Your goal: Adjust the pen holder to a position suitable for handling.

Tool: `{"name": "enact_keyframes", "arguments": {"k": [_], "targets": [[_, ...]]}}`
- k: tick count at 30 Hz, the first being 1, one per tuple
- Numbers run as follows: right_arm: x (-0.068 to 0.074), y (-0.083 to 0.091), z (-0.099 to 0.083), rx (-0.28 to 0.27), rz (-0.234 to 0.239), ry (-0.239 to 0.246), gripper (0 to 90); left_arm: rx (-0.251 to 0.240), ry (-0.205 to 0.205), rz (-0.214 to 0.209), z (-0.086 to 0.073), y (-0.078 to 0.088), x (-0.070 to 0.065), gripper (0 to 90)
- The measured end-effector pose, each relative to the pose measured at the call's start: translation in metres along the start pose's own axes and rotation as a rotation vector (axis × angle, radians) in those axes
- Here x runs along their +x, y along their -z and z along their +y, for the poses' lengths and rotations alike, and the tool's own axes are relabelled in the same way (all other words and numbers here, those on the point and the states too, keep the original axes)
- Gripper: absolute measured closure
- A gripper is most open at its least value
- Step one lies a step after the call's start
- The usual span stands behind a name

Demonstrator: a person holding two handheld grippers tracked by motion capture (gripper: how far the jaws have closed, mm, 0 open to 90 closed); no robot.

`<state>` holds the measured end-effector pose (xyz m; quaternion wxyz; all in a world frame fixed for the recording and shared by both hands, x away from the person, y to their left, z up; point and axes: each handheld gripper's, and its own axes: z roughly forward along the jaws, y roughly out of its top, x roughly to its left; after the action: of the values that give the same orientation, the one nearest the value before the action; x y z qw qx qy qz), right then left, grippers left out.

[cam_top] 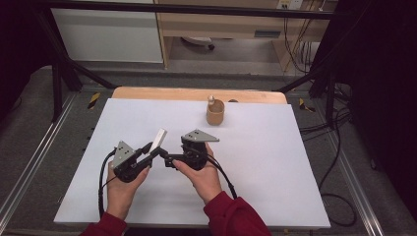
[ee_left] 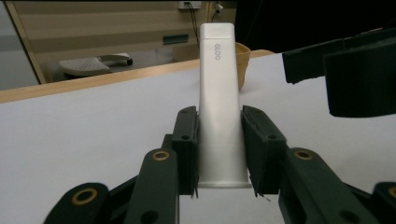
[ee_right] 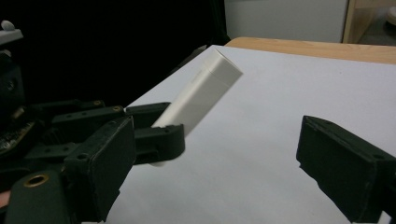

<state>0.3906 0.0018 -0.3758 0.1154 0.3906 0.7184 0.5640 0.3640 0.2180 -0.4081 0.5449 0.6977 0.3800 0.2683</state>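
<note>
The white tabletop (cam_top: 275,172) lies wide and bare around both tools. Far ahead of them stands a wooden cup (cam_top: 215,113) with a small peg (cam_top: 211,99) inside. The left tool (ee_left: 219,154) is clamped on a white tube (ee_left: 219,107); the right tool (ee_right: 233,154), jaws apart, is just beside it.

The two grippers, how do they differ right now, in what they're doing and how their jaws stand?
The left gripper is shut on the white tube, gripping it near its flat crimped end; the right gripper holds nothing. The left's jaws press the tube's sides, while the right's stand wide apart beside it. Both are black, hand-held, and close together over the white table.
</note>
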Motion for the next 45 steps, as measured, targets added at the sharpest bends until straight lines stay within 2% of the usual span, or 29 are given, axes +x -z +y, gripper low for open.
{"name": "enact_keyframes", "arguments": {"k": [15, 25, 28, 35, 45], "targets": [[-0.002, -0.009, 0.011, -0.010, 0.012, -0.056, 15.5, -0.033, -0.011, -0.030, 0.002, 0.002, -0.011, 67.6], [-0.001, -0.012, 0.011, -0.003, 0.030, -0.054, 22.3, -0.048, -0.014, -0.051, 0.004, 0.002, -0.018, 67.6], [-0.001, -0.011, 0.011, -0.007, 0.039, -0.068, 23.8, -0.053, -0.012, -0.054, 0.004, 0.002, -0.019, 67.6], [-0.001, -0.011, 0.010, -0.006, 0.059, -0.088, 27.6, -0.065, -0.014, -0.056, 0.005, 0.003, -0.021, 67.6], [-0.001, -0.010, 0.008, -0.007, 0.064, -0.088, 30.8, -0.074, -0.016, -0.058, 0.005, 0.004, -0.023, 67.6]]}}
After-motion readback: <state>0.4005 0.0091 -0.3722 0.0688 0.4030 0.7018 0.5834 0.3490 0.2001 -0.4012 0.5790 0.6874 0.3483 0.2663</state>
